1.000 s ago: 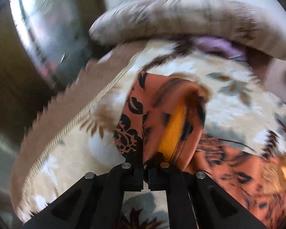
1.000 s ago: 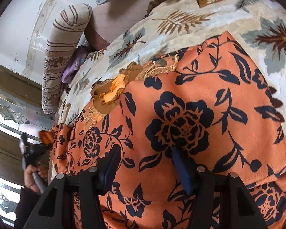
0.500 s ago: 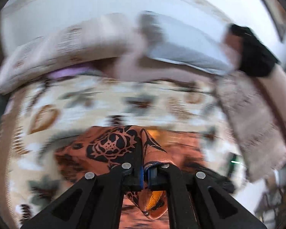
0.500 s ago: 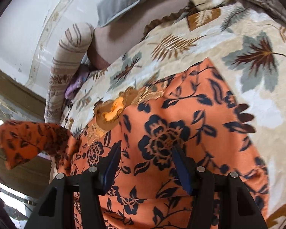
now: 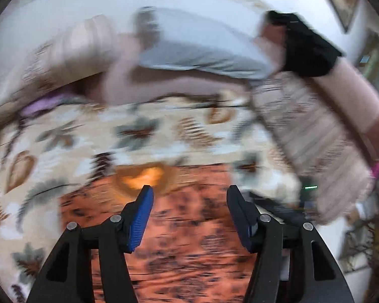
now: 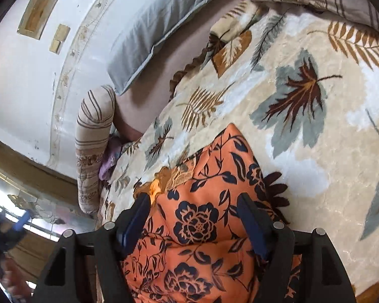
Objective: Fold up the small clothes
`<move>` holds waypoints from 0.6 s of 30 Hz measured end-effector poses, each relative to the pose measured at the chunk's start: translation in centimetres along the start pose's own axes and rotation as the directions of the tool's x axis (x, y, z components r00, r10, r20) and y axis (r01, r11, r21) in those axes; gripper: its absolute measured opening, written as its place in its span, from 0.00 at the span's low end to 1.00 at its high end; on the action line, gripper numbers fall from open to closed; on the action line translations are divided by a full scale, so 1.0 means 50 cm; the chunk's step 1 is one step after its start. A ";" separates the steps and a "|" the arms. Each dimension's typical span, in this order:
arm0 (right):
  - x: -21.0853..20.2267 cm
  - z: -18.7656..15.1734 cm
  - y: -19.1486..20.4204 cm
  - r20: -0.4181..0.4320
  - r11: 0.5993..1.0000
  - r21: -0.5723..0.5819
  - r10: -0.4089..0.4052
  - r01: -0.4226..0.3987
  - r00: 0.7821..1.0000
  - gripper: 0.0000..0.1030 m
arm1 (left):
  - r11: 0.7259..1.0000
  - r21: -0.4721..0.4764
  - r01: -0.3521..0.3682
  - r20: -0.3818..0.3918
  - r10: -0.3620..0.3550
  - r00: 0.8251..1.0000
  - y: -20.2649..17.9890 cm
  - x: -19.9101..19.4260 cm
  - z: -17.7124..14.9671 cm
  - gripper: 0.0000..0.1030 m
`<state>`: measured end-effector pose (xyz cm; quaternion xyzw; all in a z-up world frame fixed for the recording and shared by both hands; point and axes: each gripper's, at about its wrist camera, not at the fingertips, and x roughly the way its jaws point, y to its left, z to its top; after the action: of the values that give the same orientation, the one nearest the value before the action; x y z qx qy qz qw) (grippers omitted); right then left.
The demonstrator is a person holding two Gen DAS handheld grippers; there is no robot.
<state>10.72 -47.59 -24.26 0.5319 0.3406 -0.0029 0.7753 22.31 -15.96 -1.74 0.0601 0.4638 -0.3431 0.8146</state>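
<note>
An orange garment with black flowers (image 6: pixel 197 224) lies on a leaf-patterned bed cover (image 6: pixel 303 101); its yellow-lined neck opening (image 6: pixel 155 189) points toward the pillows. In the blurred left wrist view the garment (image 5: pixel 189 240) lies below my left gripper (image 5: pixel 189 197), which is open and empty above it. My right gripper (image 6: pixel 193 202) is open and empty, hovering over the garment's upper part. The other hand and gripper (image 6: pixel 10 229) show at the lower left of the right wrist view.
A grey pillow (image 6: pixel 161 22) and striped pillows (image 6: pixel 93 151) lie at the head of the bed by a white wall. A purple cloth (image 6: pixel 108 164) sits beside the striped pillow. A person's arm with a black glove (image 5: pixel 305 48) shows in the left wrist view.
My left gripper was shut on a fold of the orange garment, carried it across, and has now opened and let it go. The garment lies narrower, folded over. My right gripper stayed open.
</note>
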 end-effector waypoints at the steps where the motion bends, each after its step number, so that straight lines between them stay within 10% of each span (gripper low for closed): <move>1: 0.004 -0.001 0.000 -0.017 1.000 -0.004 -0.006 0.006 1.000 0.72 | 0.998 -0.014 -0.056 -0.009 0.056 0.998 0.032 0.018 -0.017 0.59; 6: 0.034 -0.010 -0.011 -0.162 0.995 -0.050 -0.093 0.086 0.982 0.72 | 0.951 -0.123 -0.286 -0.122 0.271 0.955 0.217 0.112 -0.140 0.59; 13: 0.061 -0.046 -0.036 -0.259 0.986 -0.115 -0.144 0.117 0.955 0.71 | 0.883 -0.275 -0.380 -0.183 0.341 0.922 0.355 0.167 -0.287 0.59; 18: 0.100 -0.093 0.015 -0.205 0.891 -0.371 -0.353 0.261 0.913 0.22 | 0.865 -0.299 -0.402 -0.147 0.375 0.915 0.360 0.177 -0.302 0.54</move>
<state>12.37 -41.64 -27.25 0.3263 0.5179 0.0033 0.7908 25.55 -0.51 -21.26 0.0324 0.5258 -0.0886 0.8454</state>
